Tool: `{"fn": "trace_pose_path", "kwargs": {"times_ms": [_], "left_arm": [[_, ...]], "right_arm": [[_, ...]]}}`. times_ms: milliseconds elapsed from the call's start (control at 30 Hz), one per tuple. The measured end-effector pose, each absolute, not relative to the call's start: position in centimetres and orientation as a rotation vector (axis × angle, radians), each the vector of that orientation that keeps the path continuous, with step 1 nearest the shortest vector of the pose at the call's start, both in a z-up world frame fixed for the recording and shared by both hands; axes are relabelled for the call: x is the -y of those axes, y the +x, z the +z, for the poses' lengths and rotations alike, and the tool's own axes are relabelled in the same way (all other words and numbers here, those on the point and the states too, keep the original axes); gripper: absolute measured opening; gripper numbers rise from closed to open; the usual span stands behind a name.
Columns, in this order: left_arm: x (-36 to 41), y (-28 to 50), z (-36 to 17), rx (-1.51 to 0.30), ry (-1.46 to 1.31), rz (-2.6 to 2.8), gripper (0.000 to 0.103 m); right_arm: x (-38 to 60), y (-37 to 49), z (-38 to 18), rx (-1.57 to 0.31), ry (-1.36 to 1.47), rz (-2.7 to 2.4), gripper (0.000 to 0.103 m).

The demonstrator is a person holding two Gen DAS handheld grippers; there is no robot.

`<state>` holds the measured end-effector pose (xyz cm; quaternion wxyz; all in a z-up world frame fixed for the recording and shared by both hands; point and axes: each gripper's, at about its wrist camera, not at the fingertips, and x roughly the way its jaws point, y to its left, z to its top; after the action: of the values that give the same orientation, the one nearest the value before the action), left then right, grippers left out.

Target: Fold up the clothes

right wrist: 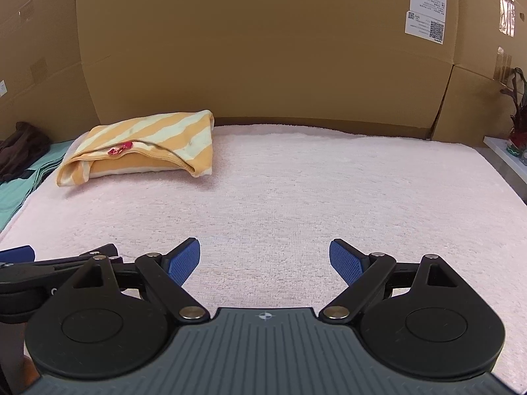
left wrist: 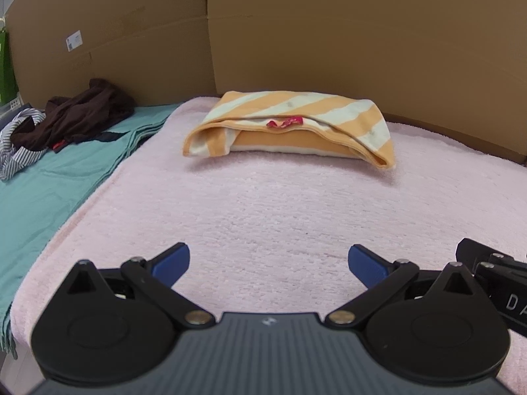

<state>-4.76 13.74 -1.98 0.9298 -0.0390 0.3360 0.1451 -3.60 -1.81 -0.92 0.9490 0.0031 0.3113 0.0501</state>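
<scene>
**Folding surface, contents as we find them**

Cardboard wall (right wrist: 263, 49): we count large brown panels standing upright along the far edge of the work area, with a white printed label (right wrist: 426, 13) stuck to the right panel and a smaller one (left wrist: 73, 40) on the left panel

Pink towel (right wrist: 313, 191): we note it spread flat as the main surface, reaching the foot of the cardboard

Green cloth (left wrist: 49, 191): we see it lying flat just beside the towel's left edge, its layered hems showing along that border

Striped garment (left wrist: 290, 125): orange and cream, folded into a compact bundle, resting on the pink towel at the far side near the cardboard, left of centre in the right wrist view (right wrist: 141, 146); a small red tag (left wrist: 284, 122) shows at its front fold

Dark clothes (left wrist: 82, 112): we log a brown heap on the green cloth, well apart from the striped garment, touching a blue-and-white striped shirt (left wrist: 19, 144) at its left

Left claw (left wrist: 268, 260): we hold it low over the near towel, blue pads (left wrist: 173, 263) spread wide, nothing between them

Right claw (right wrist: 265, 258): just beside the left one, likewise wide apart and empty, blue pads (right wrist: 184, 260) clear of the garment
</scene>
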Motion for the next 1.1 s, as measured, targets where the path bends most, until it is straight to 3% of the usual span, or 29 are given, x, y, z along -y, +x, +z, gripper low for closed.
{"fn": "trace_pose_path", "kwargs": {"times_ms": [1100], "left_arm": [[-17.4, -5.0, -2.3, -0.704, -0.097, 0.388, 0.102]], "right_arm": [[-1.5, -2.5, -1.2, -0.621, 0.003, 0.153, 0.089]]}}
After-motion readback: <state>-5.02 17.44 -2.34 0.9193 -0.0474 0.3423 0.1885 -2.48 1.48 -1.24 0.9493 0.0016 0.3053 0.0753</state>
